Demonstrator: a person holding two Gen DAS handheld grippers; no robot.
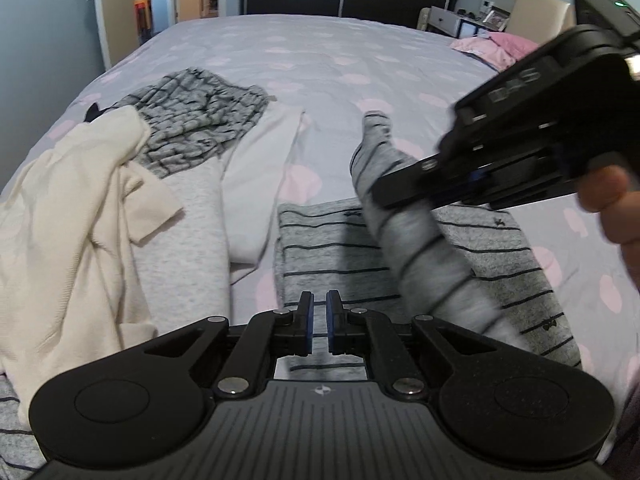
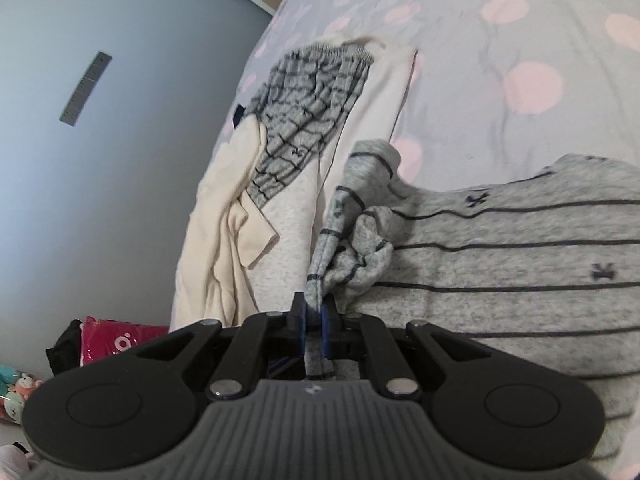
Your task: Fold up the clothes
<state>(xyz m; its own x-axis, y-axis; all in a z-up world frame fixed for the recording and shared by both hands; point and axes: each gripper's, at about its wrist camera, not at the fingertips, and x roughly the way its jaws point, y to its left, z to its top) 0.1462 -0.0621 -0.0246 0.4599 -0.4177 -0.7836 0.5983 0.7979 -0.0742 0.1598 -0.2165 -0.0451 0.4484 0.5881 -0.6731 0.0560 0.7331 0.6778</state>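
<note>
A striped top (image 1: 500, 256) lies flat on the bed (image 1: 320, 52), right in front of the left gripper (image 1: 320, 312). Its sleeve (image 2: 352, 216) is lifted up over the top, with its end between the fingers of the right gripper (image 2: 314, 314). To the left of the top lies a pile of other clothes (image 1: 132, 184), and a pillow (image 1: 496, 48) sits at the far right corner of the bed.
</note>
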